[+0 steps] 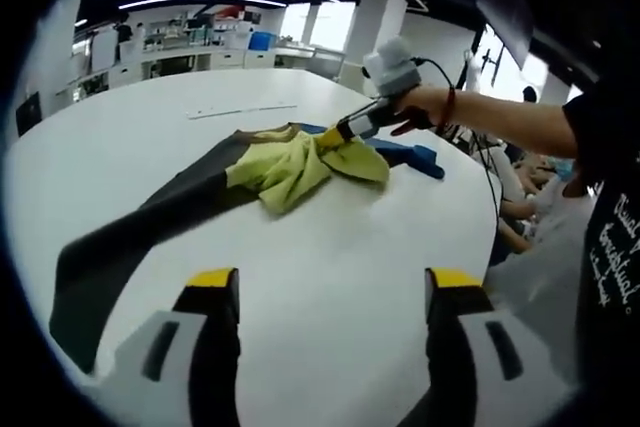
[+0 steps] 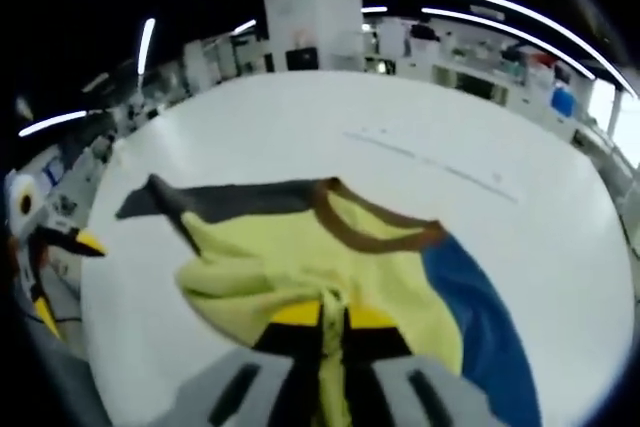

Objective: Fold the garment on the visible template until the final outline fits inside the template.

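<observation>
One garment (image 1: 285,169), yellow body with a brown neckband, one dark grey sleeve and one blue sleeve, lies bunched on the white tabletop (image 1: 330,287). In the left gripper view the grey sleeve (image 1: 140,237) runs long and flat from the yellow heap toward the camera, and the blue sleeve (image 1: 412,157) lies on the far side of the heap.

Right tool (image 1: 338,134): held by a person's hand (image 1: 420,107), its tip pressed into the yellow cloth at the top of the heap. In the right gripper view the right tool (image 2: 322,319) has its yellow-tipped jaws drawn close together with a ridge of the garment (image 2: 300,257) pinched between them; the brown neckband (image 2: 370,227) curves just beyond the pinch, the blue sleeve (image 2: 480,317) lies to one side of it, the grey sleeve (image 2: 230,202) to the other.

Left tool (image 1: 330,282): jaws spread wide, nothing between them, hanging over bare tabletop near the grey sleeve and well apart from the yellow heap. It also appears at the edge of the right gripper view as the left tool (image 2: 60,272), off the edge of the tabletop (image 2: 420,137).

One thin pale line (image 1: 240,110) lies across the tabletop beyond the garment.
</observation>
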`<action>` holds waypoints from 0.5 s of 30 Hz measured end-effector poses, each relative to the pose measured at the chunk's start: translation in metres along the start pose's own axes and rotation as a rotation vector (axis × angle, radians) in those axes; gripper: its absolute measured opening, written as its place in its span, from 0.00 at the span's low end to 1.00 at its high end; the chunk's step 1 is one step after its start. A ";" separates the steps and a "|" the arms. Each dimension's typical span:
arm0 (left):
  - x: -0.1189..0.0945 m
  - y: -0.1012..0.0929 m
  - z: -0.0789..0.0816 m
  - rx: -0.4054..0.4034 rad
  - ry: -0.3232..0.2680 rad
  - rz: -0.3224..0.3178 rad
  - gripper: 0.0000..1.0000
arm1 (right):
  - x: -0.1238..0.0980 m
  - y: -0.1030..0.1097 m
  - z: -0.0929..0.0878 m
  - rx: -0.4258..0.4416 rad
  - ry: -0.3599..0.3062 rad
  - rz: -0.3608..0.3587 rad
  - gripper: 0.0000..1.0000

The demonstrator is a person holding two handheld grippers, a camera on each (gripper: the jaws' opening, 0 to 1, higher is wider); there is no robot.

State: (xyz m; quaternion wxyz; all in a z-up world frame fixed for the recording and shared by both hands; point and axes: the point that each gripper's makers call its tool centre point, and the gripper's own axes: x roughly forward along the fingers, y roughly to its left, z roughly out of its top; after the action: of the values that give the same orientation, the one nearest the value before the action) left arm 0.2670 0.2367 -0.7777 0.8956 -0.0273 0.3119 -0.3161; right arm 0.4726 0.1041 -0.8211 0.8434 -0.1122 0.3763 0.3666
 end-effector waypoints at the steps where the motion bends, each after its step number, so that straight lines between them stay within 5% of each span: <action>1: 0.000 0.001 0.000 -0.002 -0.002 0.002 0.72 | 0.002 0.000 -0.001 -0.013 0.005 -0.004 0.02; 7: 0.000 0.007 -0.004 -0.021 0.002 0.013 0.71 | 0.004 0.000 -0.005 -0.022 0.012 -0.019 0.03; 15: 0.003 0.012 -0.001 -0.038 -0.011 0.031 0.68 | -0.008 0.002 -0.001 0.082 -0.009 -0.019 0.14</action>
State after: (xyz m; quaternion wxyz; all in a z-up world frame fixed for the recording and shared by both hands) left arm 0.2744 0.2445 -0.7834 0.9014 -0.0411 0.3134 -0.2960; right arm 0.4668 0.1012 -0.8157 0.8525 -0.0796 0.3860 0.3434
